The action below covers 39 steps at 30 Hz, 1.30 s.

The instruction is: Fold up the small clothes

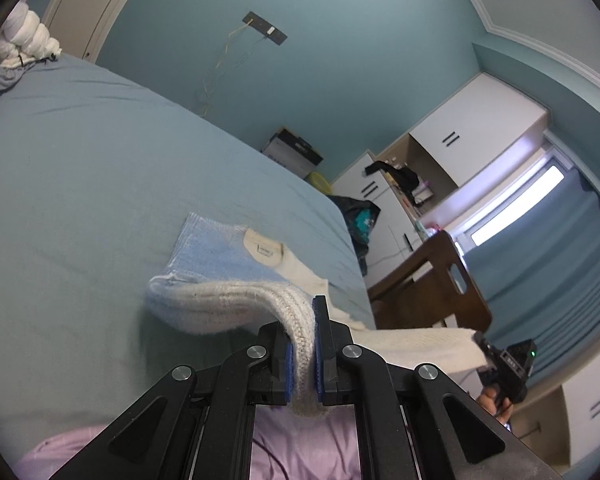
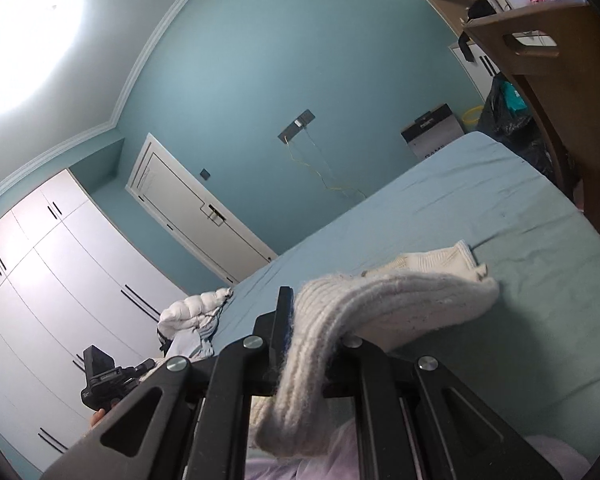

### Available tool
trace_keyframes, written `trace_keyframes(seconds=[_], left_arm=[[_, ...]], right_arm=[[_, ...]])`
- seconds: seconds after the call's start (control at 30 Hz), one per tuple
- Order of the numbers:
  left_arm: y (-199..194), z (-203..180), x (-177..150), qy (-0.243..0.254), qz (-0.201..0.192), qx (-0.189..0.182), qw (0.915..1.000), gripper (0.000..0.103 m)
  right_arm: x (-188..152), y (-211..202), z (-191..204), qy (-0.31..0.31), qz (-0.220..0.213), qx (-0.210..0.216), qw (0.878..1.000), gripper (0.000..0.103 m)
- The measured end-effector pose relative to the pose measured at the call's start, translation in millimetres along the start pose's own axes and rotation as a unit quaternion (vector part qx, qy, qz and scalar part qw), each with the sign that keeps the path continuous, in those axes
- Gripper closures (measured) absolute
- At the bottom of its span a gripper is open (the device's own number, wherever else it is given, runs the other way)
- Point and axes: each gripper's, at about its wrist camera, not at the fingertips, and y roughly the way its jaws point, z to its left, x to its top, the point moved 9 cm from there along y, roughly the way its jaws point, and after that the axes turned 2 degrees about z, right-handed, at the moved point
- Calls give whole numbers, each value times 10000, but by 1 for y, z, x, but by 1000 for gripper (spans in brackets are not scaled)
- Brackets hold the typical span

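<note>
Closest thing in the left wrist view is the left gripper (image 1: 309, 354), and its two blue pads (image 1: 288, 372) are clamped tight on the ribbed hem of a small knit sweater (image 1: 228, 276). The cream knit bunches up between the jaws and hangs a bit below them. From there the sweater arcs up and drops onto the blue bed sheet (image 1: 100, 168), where you can see its light blue panel and a cream neck tag lying flat. This view also catches the right gripper (image 1: 485, 350) off to the side, pinching another cream edge of the same sweater, stretched out taut.

The right wrist view shows way less of the grip. The knit drapes right over the right gripper (image 2: 306, 344) and covers one finger, so only the other finger (image 2: 285, 312) pokes out, but the cloth is clearly trapped in there. No blue panel from this side, just the cream hump and ribbing resting on the bed sheet (image 2: 500, 200).

Further back, only the right view shows the door (image 2: 196, 216) and the white wardrobe (image 2: 60, 272). The left view gets a wooden chair (image 1: 440, 276) and the window (image 1: 520, 204).
</note>
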Motion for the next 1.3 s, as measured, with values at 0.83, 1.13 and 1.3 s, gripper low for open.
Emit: trace_keyframes(seconds=[0.83,1.13,1.3], left_arm=[[383,218,176,-2701,578,1170,9540,0],[431,246,109,-755,1798,1468,9698,0],[458,230,91,-84,2487,1294,9599,0]], right_arm=[[132,323,-287,2312,1417,-1840,9448,47],[49,334,-350,399,2444,-2771,9284,42],[44,371,-341,102,2610,-2580,9302,42]])
